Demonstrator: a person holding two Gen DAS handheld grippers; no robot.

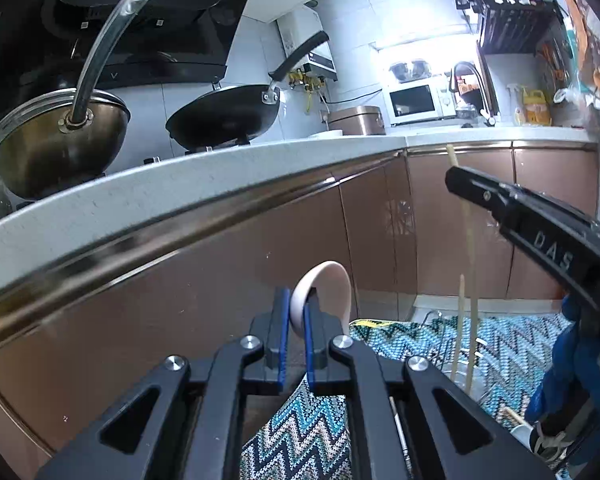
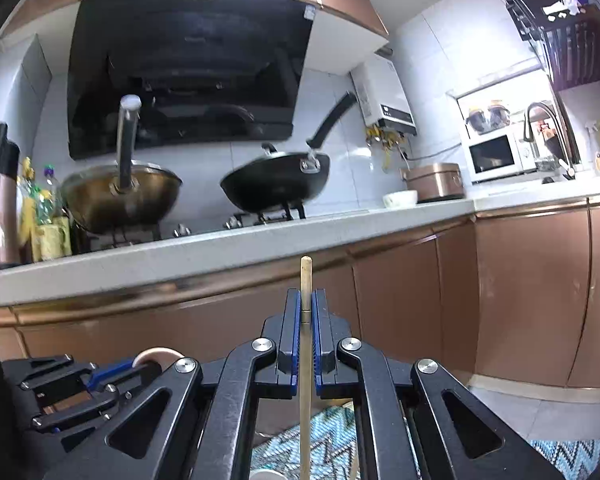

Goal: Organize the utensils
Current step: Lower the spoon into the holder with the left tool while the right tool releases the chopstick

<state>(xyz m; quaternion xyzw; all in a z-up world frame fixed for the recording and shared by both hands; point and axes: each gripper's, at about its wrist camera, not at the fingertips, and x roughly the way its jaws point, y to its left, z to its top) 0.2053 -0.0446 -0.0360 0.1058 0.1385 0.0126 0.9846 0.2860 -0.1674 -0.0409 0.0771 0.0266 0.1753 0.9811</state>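
Note:
My left gripper (image 1: 296,312) is shut on a pale pink spoon (image 1: 332,288), whose bowl sticks up between the blue pads. It also shows at the lower left of the right wrist view (image 2: 112,372) with the spoon (image 2: 156,356). My right gripper (image 2: 307,312) is shut on a wooden chopstick (image 2: 305,280) that stands upright between the pads. In the left wrist view the right gripper (image 1: 460,180) holds the chopstick (image 1: 469,240) over a clear glass container (image 1: 460,364), which holds another chopstick (image 1: 458,320). Both grippers hang in front of the cabinets, below the counter.
A white counter (image 2: 220,256) with copper cabinet doors (image 2: 400,300) runs ahead. On the stove stand a brass wok (image 2: 116,196) and a black wok (image 2: 276,184). A rice cooker (image 2: 436,182), microwave (image 2: 496,156) and faucet (image 2: 548,132) stand right. A zigzag mat (image 1: 500,344) lies below.

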